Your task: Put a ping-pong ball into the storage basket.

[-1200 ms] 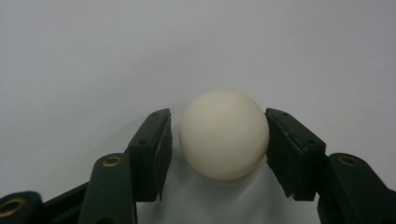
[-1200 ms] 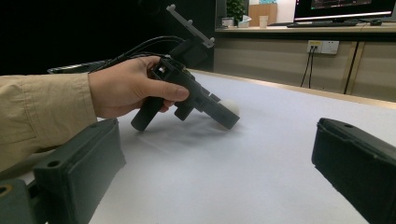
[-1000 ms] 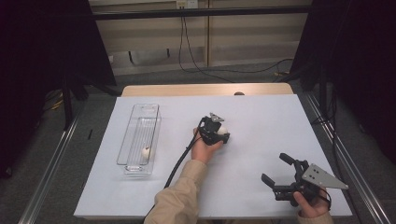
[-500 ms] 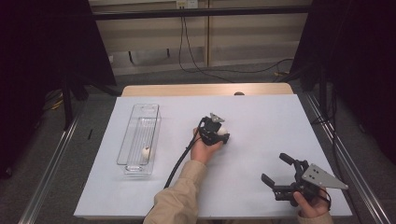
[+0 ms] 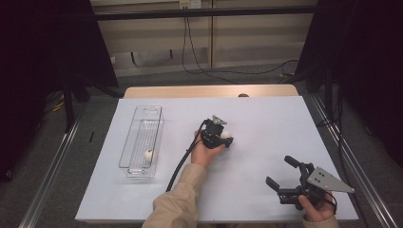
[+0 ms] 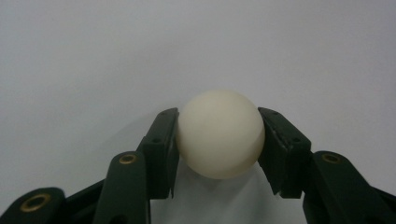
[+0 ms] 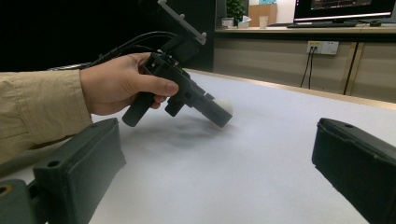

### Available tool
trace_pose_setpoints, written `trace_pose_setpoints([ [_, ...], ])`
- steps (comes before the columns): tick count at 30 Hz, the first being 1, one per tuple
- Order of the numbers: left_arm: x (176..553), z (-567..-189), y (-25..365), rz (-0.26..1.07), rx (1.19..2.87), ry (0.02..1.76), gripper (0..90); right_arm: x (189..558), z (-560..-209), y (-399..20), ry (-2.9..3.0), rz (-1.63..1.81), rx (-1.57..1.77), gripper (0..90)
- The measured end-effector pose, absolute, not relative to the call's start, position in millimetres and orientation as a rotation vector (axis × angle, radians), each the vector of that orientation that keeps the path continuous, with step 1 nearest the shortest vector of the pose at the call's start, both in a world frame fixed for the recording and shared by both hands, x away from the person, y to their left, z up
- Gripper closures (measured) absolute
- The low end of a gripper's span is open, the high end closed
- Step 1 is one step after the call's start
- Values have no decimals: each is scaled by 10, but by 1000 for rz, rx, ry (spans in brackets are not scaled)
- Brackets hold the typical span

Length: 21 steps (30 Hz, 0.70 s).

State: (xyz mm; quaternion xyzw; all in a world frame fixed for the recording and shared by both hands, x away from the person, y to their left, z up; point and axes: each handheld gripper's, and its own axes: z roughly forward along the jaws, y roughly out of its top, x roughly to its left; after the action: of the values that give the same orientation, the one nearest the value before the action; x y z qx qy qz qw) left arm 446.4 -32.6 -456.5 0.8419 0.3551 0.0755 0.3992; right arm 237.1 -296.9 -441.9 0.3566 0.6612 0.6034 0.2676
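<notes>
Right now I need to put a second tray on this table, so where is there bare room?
The widest bare stretch lies on the white table beyond and right of the left gripper, which holds a cream ball. Another runs between the clear tray and that gripper. The near right corner is crowded by the open right gripper.

The small cream-white ball [image 6: 220, 134] looks like smooth matt plastic with a soft, even sheen. The black jaws of the left gripper [image 6: 219, 154] seem hard matt plastic, with small brass-coloured metal rivets. The white rectangular table top [image 5: 266, 123] is matt and smooth, like paper or laminate. The clear oblong plastic tray [image 5: 135, 137] is glossy and transparent. The beige cloth sleeve [image 7: 37, 112] looks woven and dull.
</notes>
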Motion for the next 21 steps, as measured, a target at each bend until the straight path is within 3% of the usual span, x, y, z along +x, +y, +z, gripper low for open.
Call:
trace_pose_setpoints([
  [21,4378,-4534,-166,175,2156,876,511,2371,-4418,-2961,1789,1627,959,11],
])
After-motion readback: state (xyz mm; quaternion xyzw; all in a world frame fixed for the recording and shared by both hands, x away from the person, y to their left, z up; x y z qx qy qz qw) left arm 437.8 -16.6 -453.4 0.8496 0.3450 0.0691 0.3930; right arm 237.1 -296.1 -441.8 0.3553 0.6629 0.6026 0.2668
